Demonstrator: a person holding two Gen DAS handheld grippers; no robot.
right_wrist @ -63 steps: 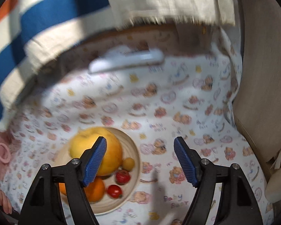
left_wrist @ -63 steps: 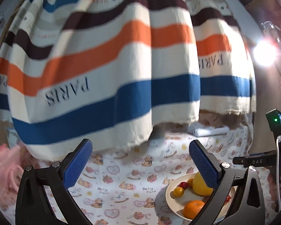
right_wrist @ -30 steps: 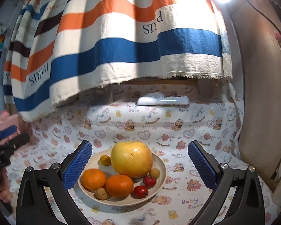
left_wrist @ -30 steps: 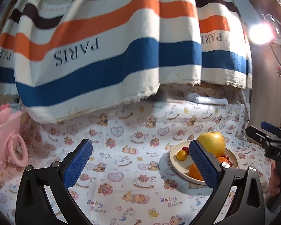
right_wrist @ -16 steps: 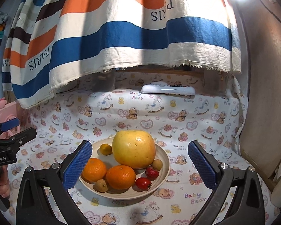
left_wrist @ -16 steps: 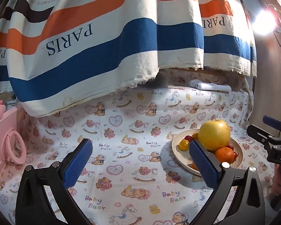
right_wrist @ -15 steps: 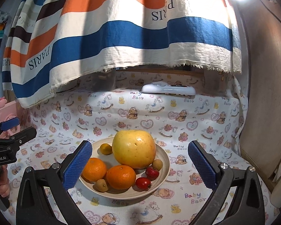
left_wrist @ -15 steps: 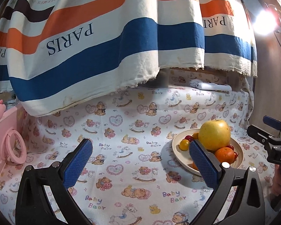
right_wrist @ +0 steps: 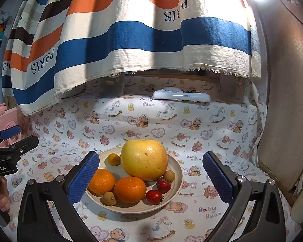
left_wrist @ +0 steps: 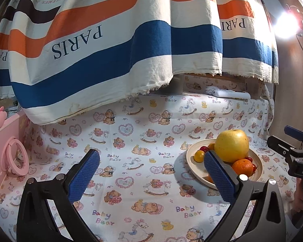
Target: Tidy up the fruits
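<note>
A cream plate (right_wrist: 176,168) sits on the bear-print cloth and holds a large yellow apple (right_wrist: 144,162), two oranges (right_wrist: 129,189), a strawberry (right_wrist: 163,185), a cherry tomato (right_wrist: 154,196) and small yellow and brown fruits. My right gripper (right_wrist: 151,176) is open and empty, hovering just in front of the plate. My left gripper (left_wrist: 151,176) is open and empty, over bare cloth left of the plate (left_wrist: 258,168). The apple (left_wrist: 231,146) shows there too.
A striped PARIS towel (right_wrist: 131,34) hangs over the back. A white remote (right_wrist: 180,96) lies at the back edge. A pink toy box (left_wrist: 4,149) stands at the far left. A wooden panel (right_wrist: 288,100) borders the right side.
Both views have pulled back and tilted down from the towel to the table. In the last half second both grippers have eased slightly closer; the plate sits a little lower in view.
</note>
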